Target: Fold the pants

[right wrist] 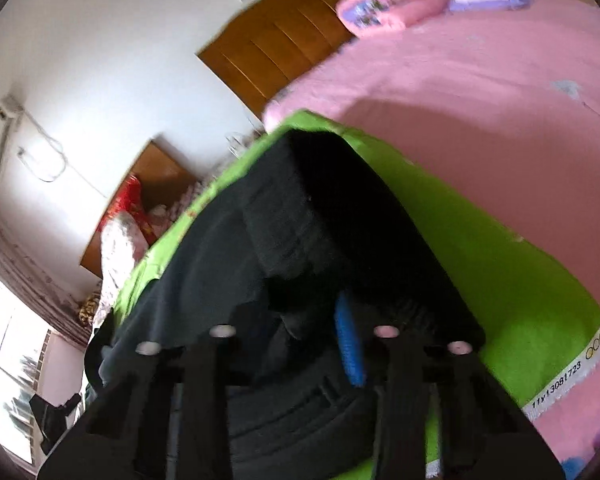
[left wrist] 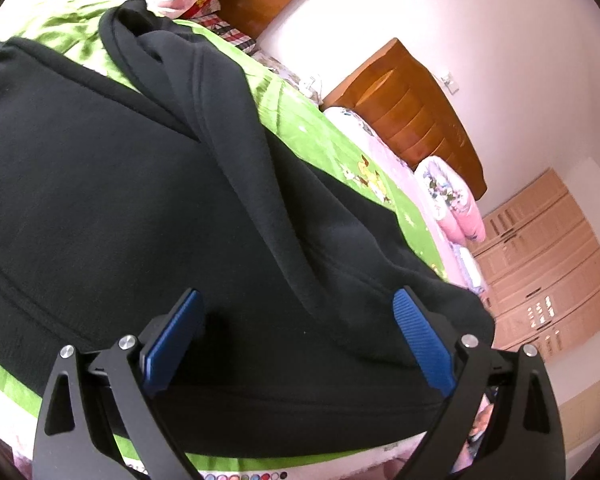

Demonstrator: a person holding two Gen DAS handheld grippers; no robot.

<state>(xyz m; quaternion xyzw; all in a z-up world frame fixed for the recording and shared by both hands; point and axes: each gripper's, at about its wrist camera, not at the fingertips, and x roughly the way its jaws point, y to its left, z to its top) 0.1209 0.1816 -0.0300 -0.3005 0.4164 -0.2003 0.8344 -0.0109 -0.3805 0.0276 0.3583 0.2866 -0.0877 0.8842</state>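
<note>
Pants (left wrist: pixel 120 200) of black, fleecy knit fill the centre and left of the left wrist view, lying on a bright green sheet (left wrist: pixel 324 136); one leg is doubled back as a thick rounded fold running from the upper left toward the lower right of that frame. Left gripper (left wrist: pixel 300 344), at the lower edge, holds its fingers wide apart: two ribbed blue pads (left wrist: pixel 420 344) on black angular arms stand just above the cloth, clamped on nothing. In the right wrist view, which is motion-blurred, the same pants (right wrist: pixel 300 220) rise as a dark wedge through the centre of the frame over the green sheet (right wrist: pixel 500 260), whose white printed selvage shows at the lower right. Right gripper (right wrist: pixel 320 336), low in the frame, has its fingers drawn nearly together on a bunched fold of the black fabric; only one blue pad (right wrist: pixel 348 344) shows, the other hidden by cloth. Pink bedding (right wrist: pixel 480 80) and a slatted brown wooden headboard (right wrist: pixel 284 48) fill the upper part of that frame.
</note>
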